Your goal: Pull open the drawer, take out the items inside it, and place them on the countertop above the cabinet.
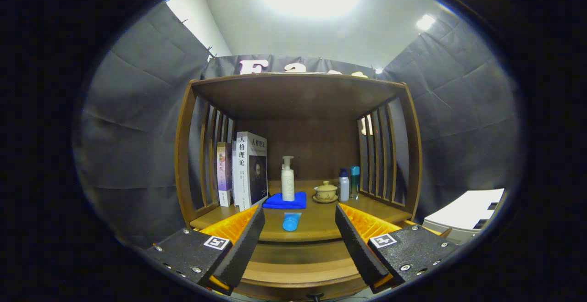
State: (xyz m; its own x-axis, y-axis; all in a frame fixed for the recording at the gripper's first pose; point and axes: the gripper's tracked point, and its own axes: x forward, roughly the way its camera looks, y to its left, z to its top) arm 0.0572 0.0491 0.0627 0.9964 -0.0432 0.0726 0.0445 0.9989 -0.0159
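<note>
The gripper [300, 242] faces a wooden cabinet [183, 155] head on, its two fingers [243, 242] spread wide apart with nothing held between them. Beyond the fingertips, lying on the countertop [316, 226] near its front edge, is a small blue tube [291, 222], its round end turned toward the gripper; it sits roughly midway between the two fingers but well ahead of them, touched by neither.

Behind the tube lies a folded blue cloth [275, 202], and a white pump bottle [287, 180] stands upright on it. To the right of the cloth is a small lidded tea bowl [325, 192] on a saucer, and just beside that a white bottle with a dark cap [343, 185] and a slimmer teal-capped bottle [354, 182], both upright, close to the slatted side wall. On the left a few books [250, 171] stand upright against the other slatted side (the nearest one shows its cover to the room).

Below the countertop's edge, between the lower parts of the fingers, the drawer front [298, 267] shows as wooden bands; whether it is pulled out at all I cannot tell from here. Off to the right, outside the cabinet, sits a white box-like object [467, 212].
</note>
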